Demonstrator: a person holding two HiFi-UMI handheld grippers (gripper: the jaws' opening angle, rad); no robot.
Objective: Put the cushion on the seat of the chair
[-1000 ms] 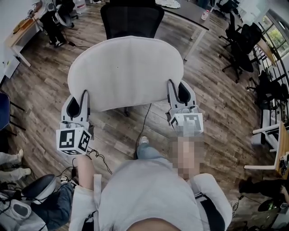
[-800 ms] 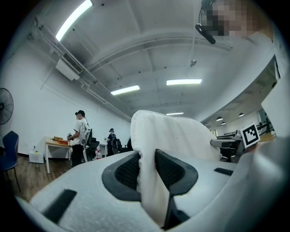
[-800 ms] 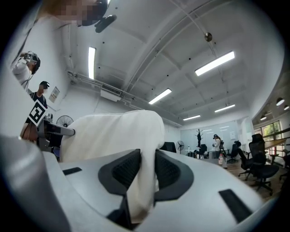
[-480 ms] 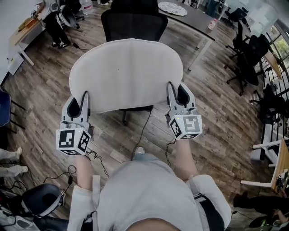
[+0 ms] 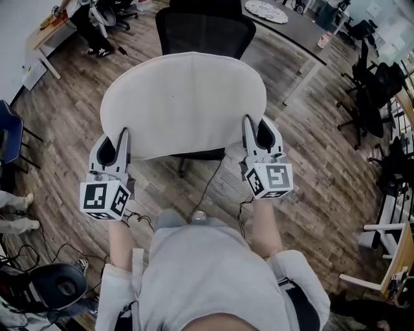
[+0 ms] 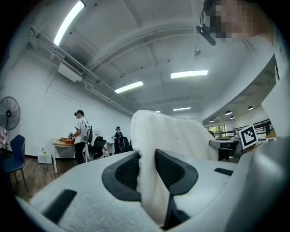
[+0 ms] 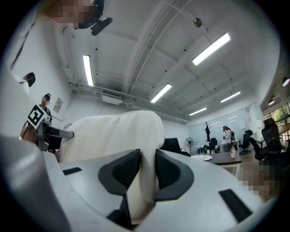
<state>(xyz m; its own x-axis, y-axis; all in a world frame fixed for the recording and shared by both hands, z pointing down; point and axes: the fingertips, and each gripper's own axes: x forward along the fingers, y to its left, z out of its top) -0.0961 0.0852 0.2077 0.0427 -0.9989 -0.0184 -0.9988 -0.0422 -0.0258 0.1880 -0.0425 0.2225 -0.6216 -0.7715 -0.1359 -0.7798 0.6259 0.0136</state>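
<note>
**Now: cushion held over the chair, pinched at both near corners**

Now, at your far left, a blue chair (image 5: 8, 139) stands at the edge of the wooden floor (image 5: 61, 123). A person's shoes (image 5: 14, 213) show lower down on that side.

Your left gripper (image 5: 121, 138) reaches forward with its marker cube (image 5: 103, 199) nearest you. Its jaws are pressed onto the near left corner of the white cushion (image 5: 184, 103), and in the left gripper view the fabric is squeezed thin between the two black pads.

The cushion stretches flat between your two hands, wide and rounded, with its far edge away from you. It covers most of the black office chair (image 5: 207, 32). Only the backrest shows beyond the far edge, and a dark strip of the seat (image 5: 200, 154) shows under the near edge. From above you cannot tell whether the cushion touches the seat. A thin cable (image 5: 208, 184) runs across the floor below it toward your feet.

Your right gripper (image 5: 252, 126) mirrors the left one. Its jaws are clamped on the near right corner, and the right gripper view shows the white cloth bunched between the pads.

Farther right, beyond the chair, there is a dark desk (image 5: 294, 35) with a round patterned mat (image 5: 265, 10) and a small bottle (image 5: 321, 40). More black office chairs (image 5: 372, 90) stand along the right side.
</note>
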